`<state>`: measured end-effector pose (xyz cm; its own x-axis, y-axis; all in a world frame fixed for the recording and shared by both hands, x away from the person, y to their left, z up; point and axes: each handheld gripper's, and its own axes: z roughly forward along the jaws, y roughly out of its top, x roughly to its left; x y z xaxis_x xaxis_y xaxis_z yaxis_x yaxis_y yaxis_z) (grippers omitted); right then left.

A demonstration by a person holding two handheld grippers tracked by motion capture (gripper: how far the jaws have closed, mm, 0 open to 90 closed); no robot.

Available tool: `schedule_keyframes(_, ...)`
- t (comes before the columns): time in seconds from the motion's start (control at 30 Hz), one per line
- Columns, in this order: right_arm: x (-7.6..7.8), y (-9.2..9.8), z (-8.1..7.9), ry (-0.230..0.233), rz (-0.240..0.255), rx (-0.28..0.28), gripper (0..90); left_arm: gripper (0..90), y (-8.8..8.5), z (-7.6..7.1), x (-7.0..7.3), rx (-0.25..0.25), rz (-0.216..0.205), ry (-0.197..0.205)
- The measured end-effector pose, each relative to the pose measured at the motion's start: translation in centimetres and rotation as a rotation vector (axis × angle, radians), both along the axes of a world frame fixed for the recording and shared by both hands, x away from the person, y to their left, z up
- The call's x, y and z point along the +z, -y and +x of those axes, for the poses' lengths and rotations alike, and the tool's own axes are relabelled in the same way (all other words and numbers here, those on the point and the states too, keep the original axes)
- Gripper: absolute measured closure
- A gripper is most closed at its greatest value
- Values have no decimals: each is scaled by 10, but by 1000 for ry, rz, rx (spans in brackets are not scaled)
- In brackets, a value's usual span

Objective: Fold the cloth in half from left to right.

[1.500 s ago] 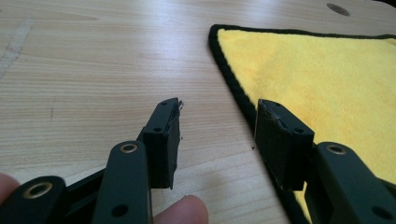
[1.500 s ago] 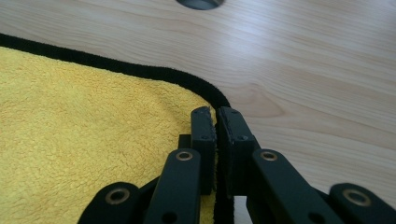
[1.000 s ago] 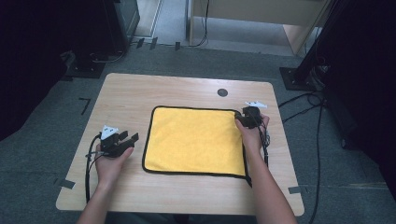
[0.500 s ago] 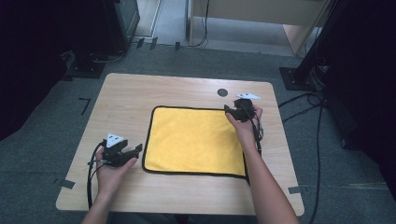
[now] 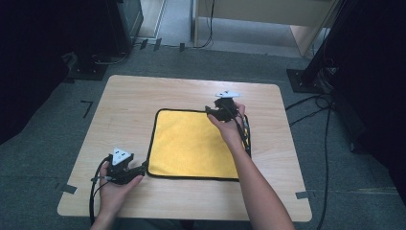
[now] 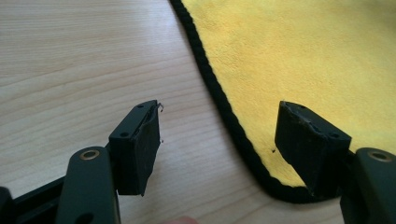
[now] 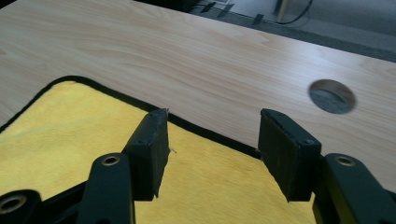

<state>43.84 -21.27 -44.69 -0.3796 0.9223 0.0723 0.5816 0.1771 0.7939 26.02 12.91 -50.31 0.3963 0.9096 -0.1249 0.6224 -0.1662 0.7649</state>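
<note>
Both tools (image 5: 143, 168) (image 5: 208, 111) nearer yellow cloth (image 5: 194, 143)

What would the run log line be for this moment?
cloth: flat on table | left claw: open, at near corner | right claw: open, over far edge

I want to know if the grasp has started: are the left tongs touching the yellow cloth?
Apart. The left gripper view shows the left tongs open, one jaw over bare table, the other above the yellow cloth corner, pressing nothing.

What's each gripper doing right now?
Left gripper: open, nothing held, at the yellow cloth near corner.
Right gripper: open, nothing held, over its far edge.
</note>
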Motion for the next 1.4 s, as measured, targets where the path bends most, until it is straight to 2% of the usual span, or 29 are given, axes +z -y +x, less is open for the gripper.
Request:
schedule_keyframes(0.07,-1,-12,1,0,8,16,440,310,2,-1,-1,-9,6,2)
schedule_keyframes(0.1,-1,-19,2,-4,28,20,443,308,3,-2,-1,-6,15,5)
schedule_keyframes(0.2,-3,-41,2,-11,75,49,446,317,6,-7,-6,-4,67,22)
schedule_keyframes(0.3,-5,-64,3,-10,59,88,448,318,8,-6,-9,-15,71,8)
schedule_keyframes(0.47,-10,-95,8,-19,45,123,454,337,15,-10,-9,-21,128,33)
schedule_keyframes(0.7,-16,-130,17,-33,43,170,456,354,13,-8,-13,-24,127,7)
schedule_keyframes(0.9,-24,-148,25,-51,50,182,481,366,11,-7,-14,-22,117,-8)
schedule_keyframes(1.07,-33,-163,33,-68,-9,207,491,383,12,-8,-14,-23,113,-6)
schedule_keyframes(1.3,-45,-177,46,-89,-63,185,497,426,12,-9,-14,-32,106,-3)
schedule_keyframes(1.4,-49,-181,51,-112,-51,189,496,429,10,-9,-14,-34,95,-7)
